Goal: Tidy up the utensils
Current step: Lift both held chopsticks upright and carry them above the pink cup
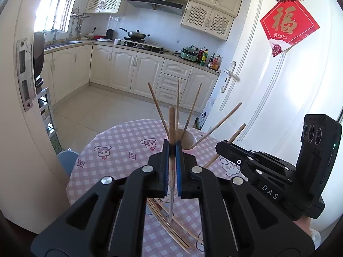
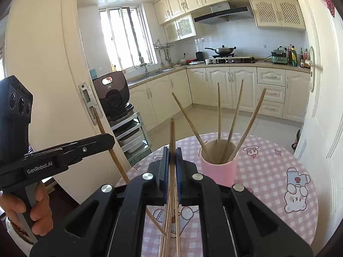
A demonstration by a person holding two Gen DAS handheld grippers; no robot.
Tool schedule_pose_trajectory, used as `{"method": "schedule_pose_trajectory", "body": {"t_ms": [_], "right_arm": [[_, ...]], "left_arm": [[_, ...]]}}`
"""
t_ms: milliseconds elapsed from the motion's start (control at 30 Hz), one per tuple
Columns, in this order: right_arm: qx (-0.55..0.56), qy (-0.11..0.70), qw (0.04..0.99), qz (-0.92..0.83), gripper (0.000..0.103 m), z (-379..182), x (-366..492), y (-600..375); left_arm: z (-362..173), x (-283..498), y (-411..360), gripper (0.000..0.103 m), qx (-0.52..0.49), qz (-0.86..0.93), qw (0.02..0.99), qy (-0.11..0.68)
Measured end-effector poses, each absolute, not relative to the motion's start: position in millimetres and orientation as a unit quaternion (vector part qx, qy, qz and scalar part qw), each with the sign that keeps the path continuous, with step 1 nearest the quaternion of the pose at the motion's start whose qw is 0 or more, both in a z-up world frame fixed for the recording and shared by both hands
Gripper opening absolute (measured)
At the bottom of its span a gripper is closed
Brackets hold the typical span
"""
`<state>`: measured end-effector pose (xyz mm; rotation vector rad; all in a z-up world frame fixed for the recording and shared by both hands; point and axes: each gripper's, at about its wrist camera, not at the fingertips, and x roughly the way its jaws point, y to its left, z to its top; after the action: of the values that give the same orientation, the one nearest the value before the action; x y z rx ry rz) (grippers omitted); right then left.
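My left gripper is shut on one wooden chopstick, held nearly upright above the table. My right gripper is shut on another chopstick, also upright. Each gripper shows in the other's view: the right gripper with its slanted chopstick, and the left gripper with its chopstick. A pink cup stands just beyond both grippers and holds several chopsticks fanned out. Under the grippers, several loose chopsticks lie on the cloth.
The round table has a pink checked cloth with cartoon prints. A white door stands to the right and a door frame to the left. A rice cooker sits on a rack, with a blue stool by the table.
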<state>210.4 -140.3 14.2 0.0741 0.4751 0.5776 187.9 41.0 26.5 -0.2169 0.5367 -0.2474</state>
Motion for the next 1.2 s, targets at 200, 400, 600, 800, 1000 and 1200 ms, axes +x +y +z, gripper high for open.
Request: {"method": "schedule_pose_trajectory", "body": {"t_ms": [200,400,600,800,1000,1200], "right_arm": [[0.025,0.186,0.947,0.261,0.005,36,204,-148],[0.027,0.137,0.962,0.234,0.005,58,207,-158],[0.015,0.103,0.974,0.204,0.005,71,218,-161],[-0.001,0.085,0.979,0.185,0.005,64,231,-161],[-0.017,0.098,0.978,0.181,0.005,44,246,-157],[-0.029,0.121,0.975,0.182,0.005,22,252,-152]], "left_arm": [[44,196,31,0.006,-0.101,-0.124,0.957,0.242],[67,217,22,0.006,-0.096,-0.116,0.966,0.212],[86,238,10,0.006,-0.106,-0.105,0.974,0.171],[95,257,4,0.006,-0.114,-0.094,0.981,0.127],[73,273,-5,0.006,-0.106,-0.101,0.982,0.120],[41,284,-4,0.006,-0.103,-0.109,0.976,0.156]]}}
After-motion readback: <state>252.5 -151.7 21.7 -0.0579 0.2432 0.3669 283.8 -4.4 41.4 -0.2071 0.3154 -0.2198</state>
